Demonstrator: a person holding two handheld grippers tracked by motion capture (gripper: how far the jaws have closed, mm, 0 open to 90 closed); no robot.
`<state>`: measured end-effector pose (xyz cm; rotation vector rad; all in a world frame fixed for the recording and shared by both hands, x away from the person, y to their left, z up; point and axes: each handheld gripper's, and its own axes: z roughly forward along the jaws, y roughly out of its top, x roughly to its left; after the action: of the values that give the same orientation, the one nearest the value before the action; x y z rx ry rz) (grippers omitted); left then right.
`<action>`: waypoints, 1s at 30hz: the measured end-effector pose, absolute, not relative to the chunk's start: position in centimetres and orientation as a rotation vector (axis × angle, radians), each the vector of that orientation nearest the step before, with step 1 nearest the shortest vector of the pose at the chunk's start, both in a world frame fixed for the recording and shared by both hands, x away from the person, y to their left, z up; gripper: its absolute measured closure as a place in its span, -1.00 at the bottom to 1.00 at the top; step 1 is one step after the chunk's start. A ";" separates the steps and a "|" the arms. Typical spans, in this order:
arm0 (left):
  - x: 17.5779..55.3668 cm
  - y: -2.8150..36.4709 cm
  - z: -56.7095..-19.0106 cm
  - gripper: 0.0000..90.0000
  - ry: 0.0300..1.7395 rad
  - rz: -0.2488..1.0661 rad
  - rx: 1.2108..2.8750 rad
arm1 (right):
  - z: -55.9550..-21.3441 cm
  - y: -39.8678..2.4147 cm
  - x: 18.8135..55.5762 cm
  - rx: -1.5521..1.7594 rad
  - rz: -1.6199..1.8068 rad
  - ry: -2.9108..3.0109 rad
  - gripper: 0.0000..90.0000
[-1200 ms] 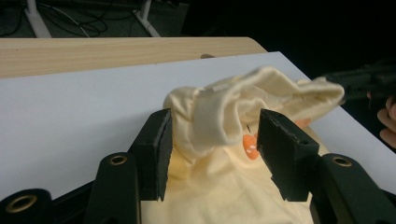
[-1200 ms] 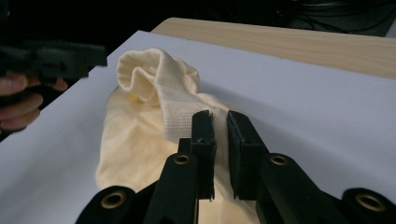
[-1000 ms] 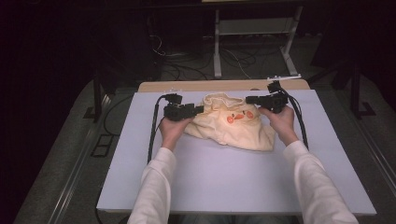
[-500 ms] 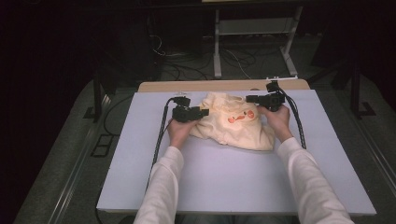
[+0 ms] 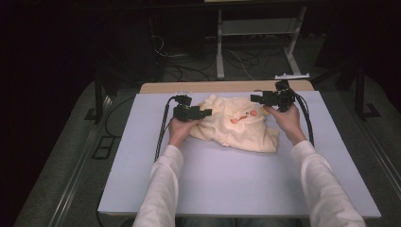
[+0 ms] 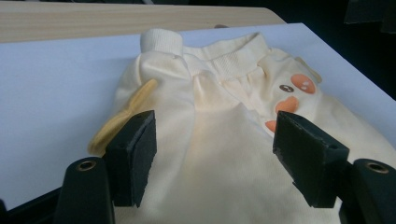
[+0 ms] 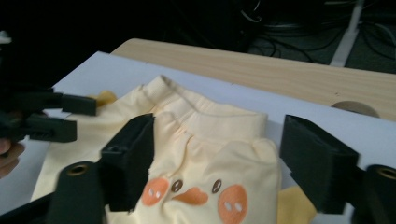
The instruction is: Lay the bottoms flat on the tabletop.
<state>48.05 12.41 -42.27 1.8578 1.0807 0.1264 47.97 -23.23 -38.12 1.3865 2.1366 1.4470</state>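
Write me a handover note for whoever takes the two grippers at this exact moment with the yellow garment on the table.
Left gripper: open, jaws just widened, at the garment's left edge with cloth below the pads, not pinched.
Right gripper: open, jaws just sprang apart, above the garment's far right edge, holding nothing.
Pale yellow garment: lies bunched at the far middle of the white board, duck face up, ribbed hem toward the far edge.
Done: both grips let go.
Left: probably regrip and smooth or fold it; it is still rumpled.

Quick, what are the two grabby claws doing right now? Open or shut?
Left gripper: jaws just opened wider, open over the yellow duck-face garment, not pinching it.
Right gripper: just opened, holding nothing, garment below.
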 end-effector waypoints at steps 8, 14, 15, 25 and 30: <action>48.7 11.6 -43.5 -0.26 1.084 0.196 1.987 | -40.8 -22.7 47.6 1.402 1.375 2.268 -0.51; 49.0 11.6 -44.4 -0.29 1.111 0.235 2.022 | -42.9 -22.0 47.8 1.422 1.236 2.308 -0.39; 49.1 11.6 -44.5 -0.30 1.110 0.239 2.031 | -43.2 -21.9 47.8 1.423 1.207 2.316 -0.39; 49.1 11.9 -44.5 0.23 1.175 0.226 2.034 | -45.0 -20.8 47.3 1.352 0.987 2.347 0.37; 48.9 11.8 -44.0 0.77 1.168 0.251 2.039 | -44.8 -21.1 47.4 1.403 1.043 2.340 0.66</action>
<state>48.86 11.81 -43.96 2.0393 1.1679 0.2505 47.45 -21.06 -44.82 1.4033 2.3400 1.0428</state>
